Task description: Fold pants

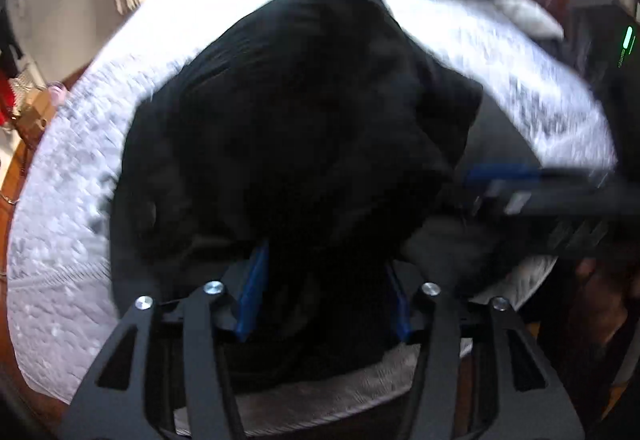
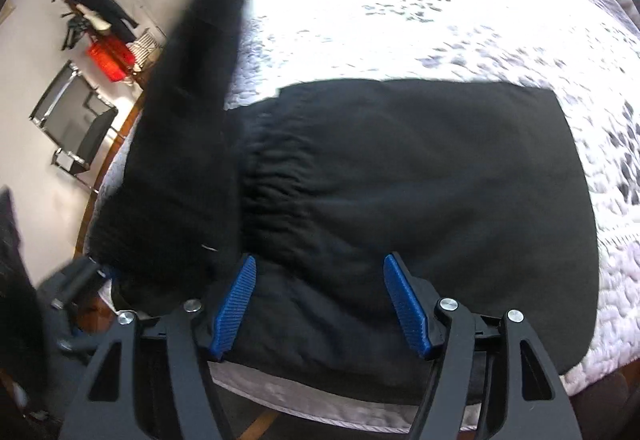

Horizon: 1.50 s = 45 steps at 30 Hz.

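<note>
While the black pants (image 2: 400, 200) lay on the bed (image 2: 440, 20), both the right tool (image 2: 320, 300) and left tool (image 1: 324, 288) gaped open just above them, gripping nothing.

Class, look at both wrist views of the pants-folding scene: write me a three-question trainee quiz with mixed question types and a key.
1. True or false: the black fabric pants lie on a white quilted bedspread with grey print.
2. Multiple choice: the ribbed pads on the right gripper are A) red, B) blue, C) green.
3. Short answer: in the right wrist view, is fabric pinched between the right gripper's pads?

Key
1. True
2. B
3. No; the jaws stand apart over the pants, and neither pad presses on them.
</note>
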Tool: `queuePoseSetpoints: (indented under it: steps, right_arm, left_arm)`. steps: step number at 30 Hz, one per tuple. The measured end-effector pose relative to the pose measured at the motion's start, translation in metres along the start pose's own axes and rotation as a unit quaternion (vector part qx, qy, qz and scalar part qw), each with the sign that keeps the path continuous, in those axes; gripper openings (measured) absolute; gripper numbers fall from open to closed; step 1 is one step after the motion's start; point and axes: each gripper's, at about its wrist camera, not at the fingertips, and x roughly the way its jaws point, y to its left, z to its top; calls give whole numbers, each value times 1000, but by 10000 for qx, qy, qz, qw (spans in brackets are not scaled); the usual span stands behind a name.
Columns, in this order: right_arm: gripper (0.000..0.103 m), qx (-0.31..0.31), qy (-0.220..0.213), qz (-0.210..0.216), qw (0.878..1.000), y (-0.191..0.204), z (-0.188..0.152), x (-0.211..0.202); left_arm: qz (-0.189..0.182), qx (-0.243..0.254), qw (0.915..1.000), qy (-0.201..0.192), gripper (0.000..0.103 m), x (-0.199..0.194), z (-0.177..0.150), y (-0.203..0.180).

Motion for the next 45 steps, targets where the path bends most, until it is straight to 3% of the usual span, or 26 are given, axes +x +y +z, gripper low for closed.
queuePoseSetpoints:
  steps: [1, 2, 3, 4, 5, 7, 11, 14, 18, 23, 25, 29, 30, 35, 39, 40, 42, 43, 45]
  right_arm:
    - [67, -1, 20, -50, 10000, 0, -2, -1]
    - [67, -51, 37, -125, 9999, -4, -4, -2]
    - [67, -85, 16, -173, 9998, -7, -5, -5]
    - [68, -92, 3, -212, 9997, -10, -5, -7]
    - [68, -83, 3, -252, 9996, -14, -6, -10]
    - [70, -32, -45, -309, 9995, -21, -7, -18]
    - [74, 212, -239, -232, 9992, -36, -4, -40]
    - [81, 452, -391, 123, 9981, -35, 3, -46]
    - [83, 430, -281, 473, 9976, -22, 10, -39]
    - [84, 110, -156, 263, 9995, 6, 17, -17]
    - [84, 145, -167, 242, 9995, 4, 16, -21]
    - [90, 57, -74, -399, 9992, 9, 18, -19]
    - [90, 160, -60, -412, 9990, 5, 18, -18]
    - [90, 788, 283, 400, 9957, -13, 20, 1]
    - [91, 489, 332, 65, 9982, 1, 27, 19]
    - [89, 378, 298, -43, 9988, 5, 28, 20]
    - [69, 78, 242, -158, 9996, 14, 29, 23]
    - [43, 24, 274, 2, 9996, 16, 31, 25]
    - [35, -64, 316, 78, 9995, 22, 33, 26]
  left_arm:
    - [79, 132, 9999, 3, 58, 3, -5, -4]
    - [164, 230, 9996, -51, 66, 1, -7, -7]
    - [218, 292, 9993, -81, 85, -1, -9, -9]
    - [269, 304, 9991, -120, 96, -6, -10, -9]
    - [345, 236, 9989, -215, 98, -12, -11, -7]
    - [373, -39, 9984, -414, 98, -28, -12, 2]
    - [298, -934, 9947, -321, 100, -40, -10, 40]
    - [602, -1726, 9829, -235, 100, -34, -10, 73]
    - [729, -2291, 9707, -33, 100, -23, -10, 99]
    - [1125, -1942, 9736, 409, 100, 3, 1, 91]
    - [1075, -1854, 9754, 515, 101, 7, 4, 94]
    - [875, -2065, 9730, 536, 101, 12, -3, 95]
    - [872, -2047, 9735, 529, 101, 13, -3, 95]
    - [862, -1924, 9764, 475, 101, 16, -5, 92]
    - [856, -1880, 9773, 463, 101, 16, -4, 91]
    - [871, -1847, 9779, 459, 101, 15, -4, 91]
    - [889, -1796, 9786, 471, 101, 13, -3, 90]
    - [900, -1759, 9791, 491, 101, 12, -2, 89]
    - [1026, -1676, 9792, 513, 101, 9, 0, 88]
